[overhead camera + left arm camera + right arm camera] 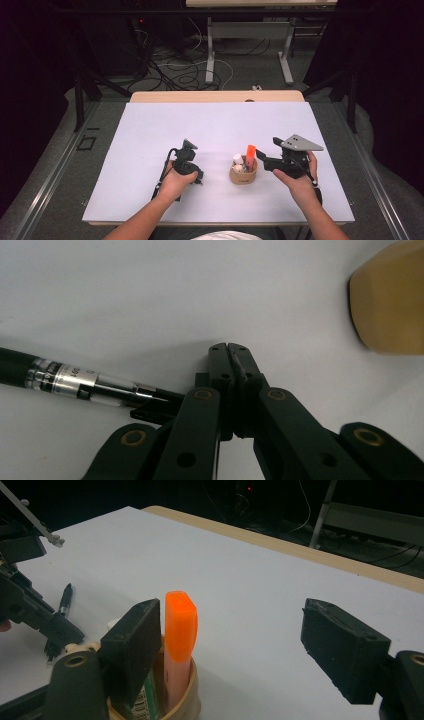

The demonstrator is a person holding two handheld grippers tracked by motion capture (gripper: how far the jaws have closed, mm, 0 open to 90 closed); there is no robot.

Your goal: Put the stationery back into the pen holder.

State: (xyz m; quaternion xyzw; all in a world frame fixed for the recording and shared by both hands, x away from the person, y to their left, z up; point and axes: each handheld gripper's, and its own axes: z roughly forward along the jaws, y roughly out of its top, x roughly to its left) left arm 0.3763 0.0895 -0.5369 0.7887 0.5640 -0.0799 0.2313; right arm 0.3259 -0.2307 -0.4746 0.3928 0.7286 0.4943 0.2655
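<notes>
The pen [75, 382] lies flat on the white table [210, 125], just beside the left gripper [230, 347]. In the left gripper view its long axis runs from the left edge slightly downward to the right, and its pointed writing end faces the gripper's linkage, where it slips out of sight behind the left arm of the jaws. The barrel is black at the far end, then has a silver band, then a clear section. The band carries small dark print, too blurred to read. In the right gripper view the pen [64, 600] shows as a thin dark stick on the table, off to the left of the cup.

The left gripper's jaws are pressed together at their tips with nothing between them. The pen lies outside them, to their left. In the high view the left gripper [189, 145] points away from the person, left of the cup.

The tan cup [243, 176] stands near the middle of the table between the two grippers. An orange-capped highlighter [180, 625] stands upright in it, cap up, beside white items [237, 159] and something with a green label [147, 700] whose writing cannot be read.

The right gripper [240, 640] is spread wide and grips nothing. Its left jaw is in front of the cup's rim, right beside the highlighter's cap.
</notes>
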